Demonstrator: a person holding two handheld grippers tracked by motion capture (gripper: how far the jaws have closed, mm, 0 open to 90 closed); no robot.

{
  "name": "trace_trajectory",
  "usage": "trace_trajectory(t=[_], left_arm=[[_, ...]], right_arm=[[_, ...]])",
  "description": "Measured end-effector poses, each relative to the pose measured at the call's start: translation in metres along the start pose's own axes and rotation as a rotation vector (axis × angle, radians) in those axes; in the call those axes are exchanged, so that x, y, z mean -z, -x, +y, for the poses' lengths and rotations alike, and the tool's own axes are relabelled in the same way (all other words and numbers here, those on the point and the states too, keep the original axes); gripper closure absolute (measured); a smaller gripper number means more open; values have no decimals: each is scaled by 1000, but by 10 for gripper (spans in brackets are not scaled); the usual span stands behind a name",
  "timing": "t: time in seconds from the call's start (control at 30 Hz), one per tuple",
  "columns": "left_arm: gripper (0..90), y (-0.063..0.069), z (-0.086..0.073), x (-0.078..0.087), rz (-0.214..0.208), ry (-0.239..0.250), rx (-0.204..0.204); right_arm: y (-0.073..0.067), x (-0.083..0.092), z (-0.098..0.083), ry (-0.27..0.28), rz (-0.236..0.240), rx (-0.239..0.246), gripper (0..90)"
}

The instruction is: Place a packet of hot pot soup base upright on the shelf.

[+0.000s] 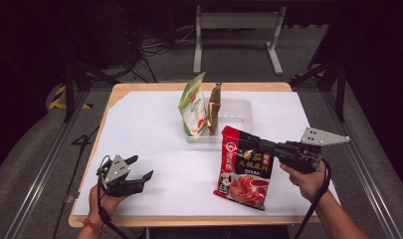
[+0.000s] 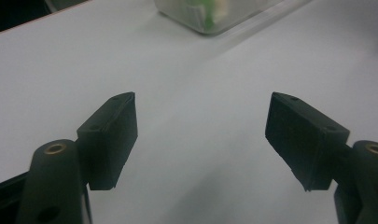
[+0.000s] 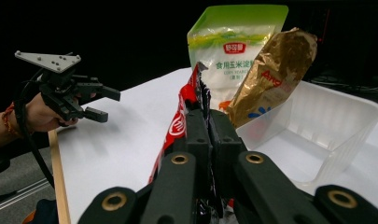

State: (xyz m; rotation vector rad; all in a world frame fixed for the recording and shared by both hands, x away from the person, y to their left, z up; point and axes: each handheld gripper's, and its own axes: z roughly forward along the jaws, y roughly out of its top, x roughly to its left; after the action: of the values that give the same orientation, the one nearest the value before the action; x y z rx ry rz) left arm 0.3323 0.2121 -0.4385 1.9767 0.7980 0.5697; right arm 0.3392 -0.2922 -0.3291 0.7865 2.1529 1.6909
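Observation:
A red food pouch (image 1: 244,167) hangs upright over the white table top, held by its upper right edge in my right gripper (image 1: 258,144), which is shut on the red pouch (image 3: 182,116). Behind it a clear plastic tray (image 1: 239,112) holds a green-and-white pouch (image 1: 194,107) and a gold-brown pouch (image 1: 214,107), both standing on edge at the tray's left end. In the right gripper view the tray (image 3: 326,121) lies just past the jaws, with the green-and-white pouch (image 3: 233,51) and gold pouch (image 3: 275,70) in it. My left gripper (image 1: 142,168) rests open near the front left corner with nothing between its fingers (image 2: 112,135).
The table (image 1: 139,129) has a white sheet over a wooden board, with its edges close at front and left. A metal stand (image 1: 236,35) is on the floor beyond. The right part of the tray holds nothing.

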Motion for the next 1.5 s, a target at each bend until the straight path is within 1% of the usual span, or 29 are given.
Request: trace_trajectory(t=[0.1, 0.13, 0.23, 0.27, 0.33, 0.43, 0.5, 0.53, 0.57, 0.67, 0.7, 0.8, 0.83, 0.87, 0.9, 0.97, 1.07, 1.17, 1.27, 1.33, 1.47, 1.5], left_arm=[[255, 0, 0, 0, -2, 11, 2], [251, 0, 0, 1, -3, 15, 3], [238, 0, 0, 2, -2, 26, 9], [238, 0, 0, 2, -9, 31, 15], [237, 0, 0, 1, -4, 30, 11], [223, 0, 0, 1, -7, 26, 9], [221, -1, -1, 1, -7, 20, 8], [219, -1, -1, 1, -7, 21, 10], [219, -1, -1, 1, -8, 26, 8], [206, -1, 0, 1, -8, 24, 6], [199, 0, 0, 1, -10, 26, 5], [199, 0, 0, 1, -10, 29, 2], [199, 1, 0, 1, -11, 30, 2], [199, 1, 0, 1, -13, 33, 1], [199, 1, 1, 1, -13, 32, 4], [195, 2, 1, 0, -8, 26, 0], [184, 4, 0, -3, -12, 12, -10], [184, 6, 0, -3, -18, 13, -18], [184, 6, 0, -4, -15, 12, -16], [181, 7, -1, -5, -9, 2, -24], [179, 9, -1, -6, -15, -1, -30], [179, 10, -1, -7, -19, -4, -33]], right_arm=[[-1, 3, 5, 12, -9, 7, 885], [-1, 4, 7, 15, -22, 12, 885], [-2, 8, 11, 26, -30, 20, 885], [-2, 9, 13, 32, -43, 23, 885], [-1, 10, 16, 39, -56, 24, 885], [-5, 14, 22, 67, -90, 50, 886], [-6, 16, 25, 72, -93, 56, 885], [-6, 17, 28, 83, -108, 60, 886], [-5, 18, 30, 82, -118, 62, 886], [-1, 19, 34, 80, -142, 57, 886], [0, 20, 36, 88, -152, 59, 886], [2, 20, 38, 95, -158, 54, 886], [3, 20, 40, 104, -168, 50, 886], [5, 19, 43, 120, -172, 40, 886], [5, 19, 44, 123, -176, 40, 886], [6, 17, 48, 134, -188, 39, 885], [7, 15, 54, 157, -206, 51, 885], [8, 11, 62, 176, -218, 43, 886], [9, 4, 70, 181, -233, 45, 885], [10, -1, 73, 183, -237, 40, 885], [13, -13, 80, 175, -242, 34, 886], [14, -17, 82, 170, -251, 38, 886]])
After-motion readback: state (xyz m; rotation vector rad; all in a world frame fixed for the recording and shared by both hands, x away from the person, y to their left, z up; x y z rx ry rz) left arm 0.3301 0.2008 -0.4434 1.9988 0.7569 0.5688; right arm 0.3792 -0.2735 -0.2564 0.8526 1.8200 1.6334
